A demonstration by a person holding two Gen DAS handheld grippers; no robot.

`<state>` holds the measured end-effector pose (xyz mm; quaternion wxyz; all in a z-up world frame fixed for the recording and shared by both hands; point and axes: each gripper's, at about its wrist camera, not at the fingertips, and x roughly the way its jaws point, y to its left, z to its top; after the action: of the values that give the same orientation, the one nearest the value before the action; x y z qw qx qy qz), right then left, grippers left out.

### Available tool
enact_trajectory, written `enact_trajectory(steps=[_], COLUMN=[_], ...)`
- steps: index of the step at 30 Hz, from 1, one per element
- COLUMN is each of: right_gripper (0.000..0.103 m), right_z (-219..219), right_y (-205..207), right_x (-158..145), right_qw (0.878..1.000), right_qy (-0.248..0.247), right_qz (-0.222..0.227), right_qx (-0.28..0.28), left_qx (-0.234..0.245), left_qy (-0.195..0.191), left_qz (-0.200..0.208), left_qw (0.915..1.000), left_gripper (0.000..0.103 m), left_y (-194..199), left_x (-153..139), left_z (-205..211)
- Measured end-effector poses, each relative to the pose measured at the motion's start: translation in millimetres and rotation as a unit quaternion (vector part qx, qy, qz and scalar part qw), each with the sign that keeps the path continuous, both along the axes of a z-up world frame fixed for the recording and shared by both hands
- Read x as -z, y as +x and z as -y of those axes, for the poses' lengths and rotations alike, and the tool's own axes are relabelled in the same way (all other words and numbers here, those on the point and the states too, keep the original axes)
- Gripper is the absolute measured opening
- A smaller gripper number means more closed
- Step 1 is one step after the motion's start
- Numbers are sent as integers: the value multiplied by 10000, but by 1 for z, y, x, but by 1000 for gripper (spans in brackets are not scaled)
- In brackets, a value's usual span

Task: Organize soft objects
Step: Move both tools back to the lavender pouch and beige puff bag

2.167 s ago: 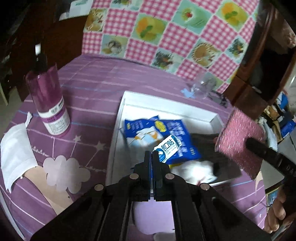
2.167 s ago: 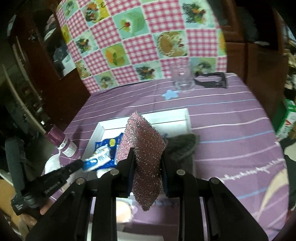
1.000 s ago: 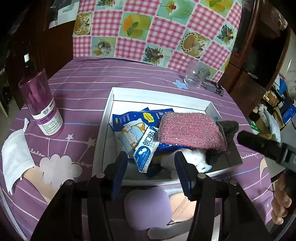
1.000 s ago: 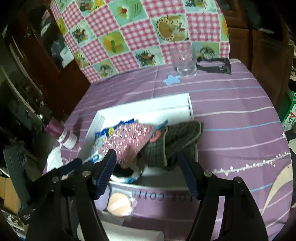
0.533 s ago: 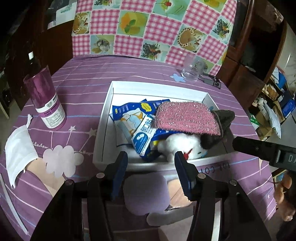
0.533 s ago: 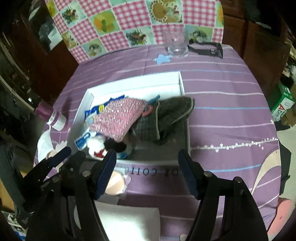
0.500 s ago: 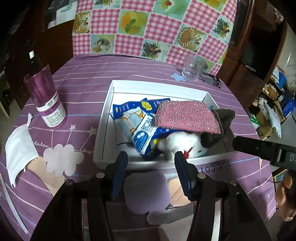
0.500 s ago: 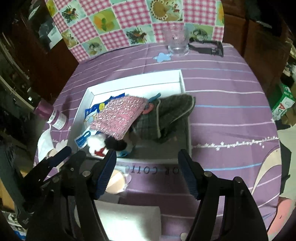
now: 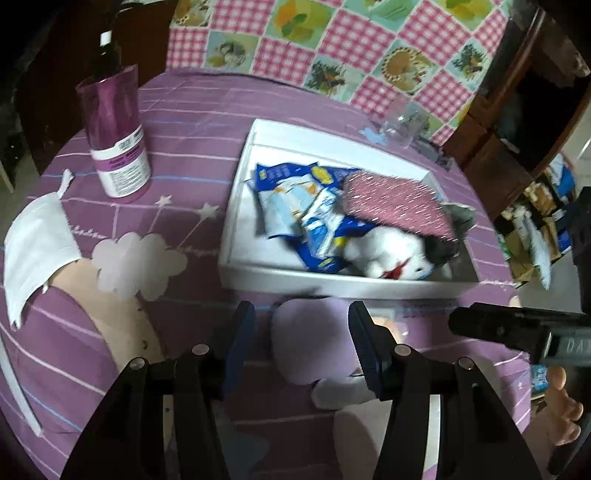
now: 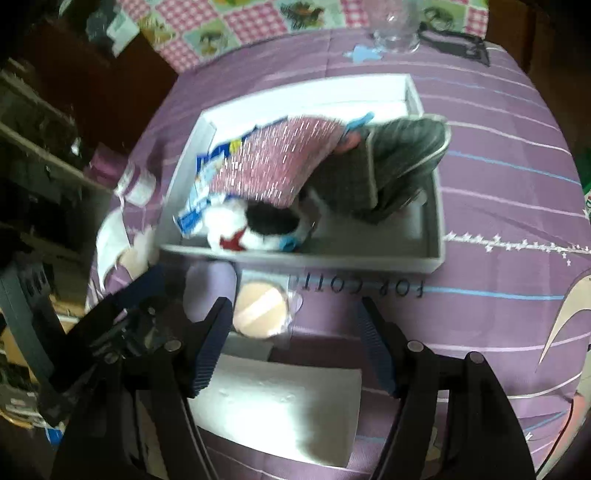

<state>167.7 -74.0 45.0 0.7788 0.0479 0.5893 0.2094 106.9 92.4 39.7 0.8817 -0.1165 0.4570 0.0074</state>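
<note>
A white tray [image 9: 236,206] [image 10: 432,225] holds blue tissue packs [image 9: 295,188], a pink glittery sponge [image 9: 395,206] [image 10: 280,158], a black-and-white plush [image 9: 391,251] [image 10: 258,225] and a grey plaid cloth [image 10: 399,158]. A lilac puff [image 9: 314,336] [image 10: 210,291] lies just in front of the tray, with a peach round puff [image 10: 262,310] beside it. My left gripper [image 9: 301,332] is open with its fingers on either side of the lilac puff. My right gripper [image 10: 299,343] is open and empty above the peach puff.
A purple bottle [image 9: 114,129] stands at the left and a white mask [image 9: 33,243] lies near the table's left edge. A glass [image 10: 395,29] and a black clip [image 10: 458,44] are at the back. A white folded pad [image 10: 277,402] lies near the front edge.
Both grippers let go of the tissue pack and the pink sponge into the tray, opened, and drew back and lower; the left one now straddles the lilac puff.
</note>
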Motion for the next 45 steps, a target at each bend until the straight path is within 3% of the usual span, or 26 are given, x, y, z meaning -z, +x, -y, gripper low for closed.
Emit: enact_trajectory(steps=[8, 14, 16, 22, 26, 32, 36, 38, 40, 45], right_gripper=[49, 49, 49, 49, 49, 49, 49, 49, 49, 49], right_z=[-26, -30, -24, -10, -9, -10, -11, -12, -12, -13], right_y=[-6, -9, -7, -2, -2, -2, -2, -2, -2, -1], right_x=[20, 21, 17, 11, 12, 13, 13, 14, 15, 16], right_qw=[9995, 9981, 9981, 9988, 9989, 9988, 9986, 9985, 9984, 9982], right_qy=[-203, -474, -522, -451, -431, -470, -498, -520, -541, -571], right_qz=[-24, 103, 179, 185, 157, 145, 158, 154, 150, 162], right_qx=[-260, -377, -256, -41, -65, -79, -82, -81, -80, -92], left_qx=[-93, 50, 60, 82, 37, 35, 88, 196, 391, 410], left_qy=[142, 274, 279, 297, 174, 492, 434, 341, 158, -13], left_qz=[-332, -404, -370, -418, -429, -423, -419, -383, -361, -282], left_qw=[9993, 9988, 9989, 9987, 9989, 9979, 9981, 9985, 9985, 9988], left_gripper=[53, 56, 65, 80, 82, 85, 72, 58, 32, 25], left_y=[5, 10, 12, 19, 21, 24, 24, 21, 21, 18], left_x=[17, 23, 23, 30, 33, 36, 34, 33, 32, 30], left_z=[-2, 4, 5, 8, 5, 14, 12, 13, 17, 18])
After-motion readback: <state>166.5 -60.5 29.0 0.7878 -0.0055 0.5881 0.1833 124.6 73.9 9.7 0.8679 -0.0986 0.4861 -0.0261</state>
